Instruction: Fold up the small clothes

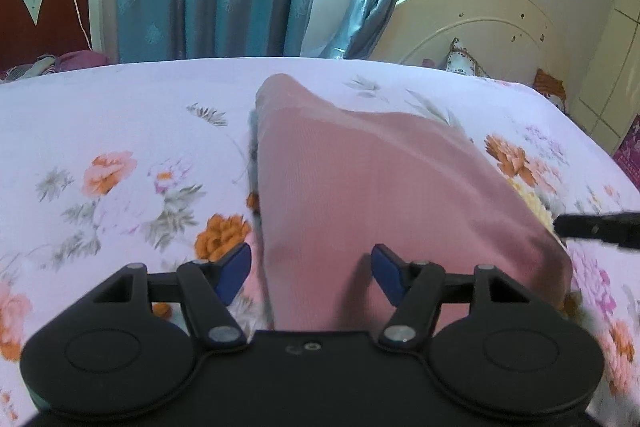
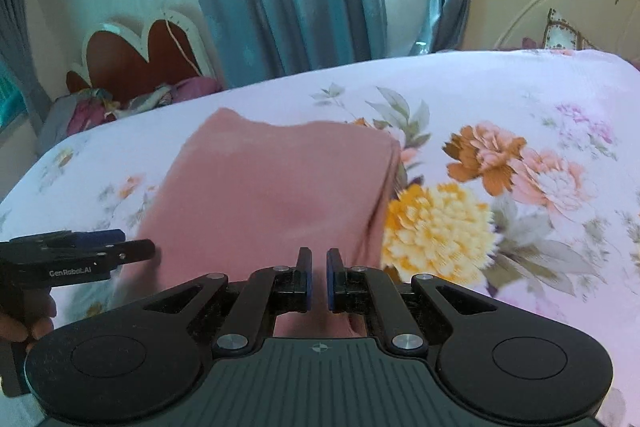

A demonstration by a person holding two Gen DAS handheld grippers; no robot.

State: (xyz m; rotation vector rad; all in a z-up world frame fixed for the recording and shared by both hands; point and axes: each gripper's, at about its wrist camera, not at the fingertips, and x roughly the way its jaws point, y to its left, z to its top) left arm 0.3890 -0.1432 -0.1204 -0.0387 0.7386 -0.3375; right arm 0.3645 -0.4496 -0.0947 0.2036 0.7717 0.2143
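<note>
From the left wrist view, the left claw stands released, its blue pads wide apart with nothing between them; the pink garment lies on the floral bed sheet directly ahead of it, its near edge running under the claw body, so the cloth sits between and beyond the fingers rather than to one side; its long axis runs away from the camera, narrowing to a raised point at the far end; a grey strip shows along its left edge, perhaps a lower layer, too blurred to tell; the right claw enters at the right edge, its tip touching or just beside the garment's right side; whether it holds cloth cannot be told here.

From the right wrist view, the right claw is nearly clenched, only a thin gap between its pads; the pink garment lies ahead and to the left, folded into a rough rectangle on the bed sheet; cloth passes beneath the fingers, yet none is clearly seen in the gap; the left claw comes in from the left, level with the garment's near left corner; both claws seem equally near, each by its own corner; the garment's near edge is hidden behind the claw bodies in both views.
</note>
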